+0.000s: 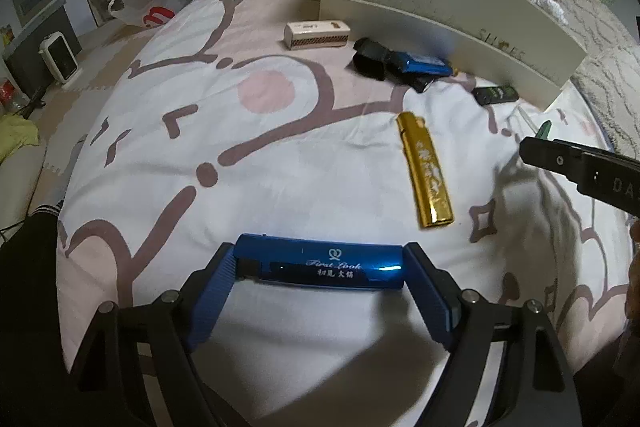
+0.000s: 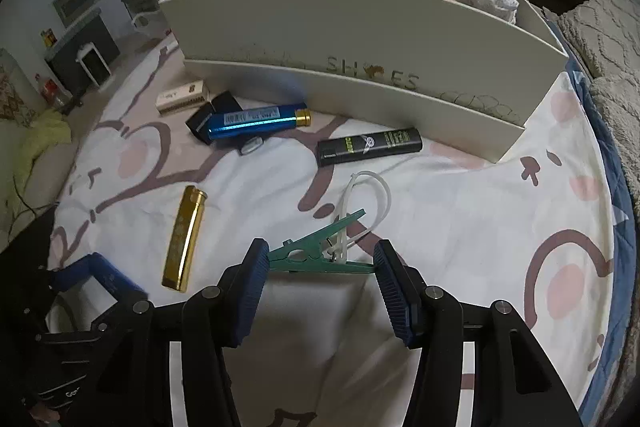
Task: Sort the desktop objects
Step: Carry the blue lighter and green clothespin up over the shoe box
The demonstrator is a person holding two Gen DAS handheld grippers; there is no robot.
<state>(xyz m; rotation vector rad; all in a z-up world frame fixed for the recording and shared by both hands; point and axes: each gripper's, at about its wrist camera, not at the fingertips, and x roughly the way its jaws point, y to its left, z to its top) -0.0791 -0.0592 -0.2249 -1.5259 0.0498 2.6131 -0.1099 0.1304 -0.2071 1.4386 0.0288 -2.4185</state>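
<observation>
Blue lighter [image 1: 320, 264] sits end to end in my left gripper [image 1: 320, 267]; right gripper [image 2: 320, 263] holds the green clothespin [image 2: 316, 251]. Lift both gently toward the shoe box [image 2: 360, 27] at twelve o'clock.

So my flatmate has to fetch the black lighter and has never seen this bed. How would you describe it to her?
Find the big cream box marked SHOES on the patterned bedsheet. Just in front of its long wall lies the slim black lighter with green lettering, flat on the sheet. The shiny blue cylinder with a gold cap lies to its left and the gold lighter lies nearer; only this one is matt black.
</observation>
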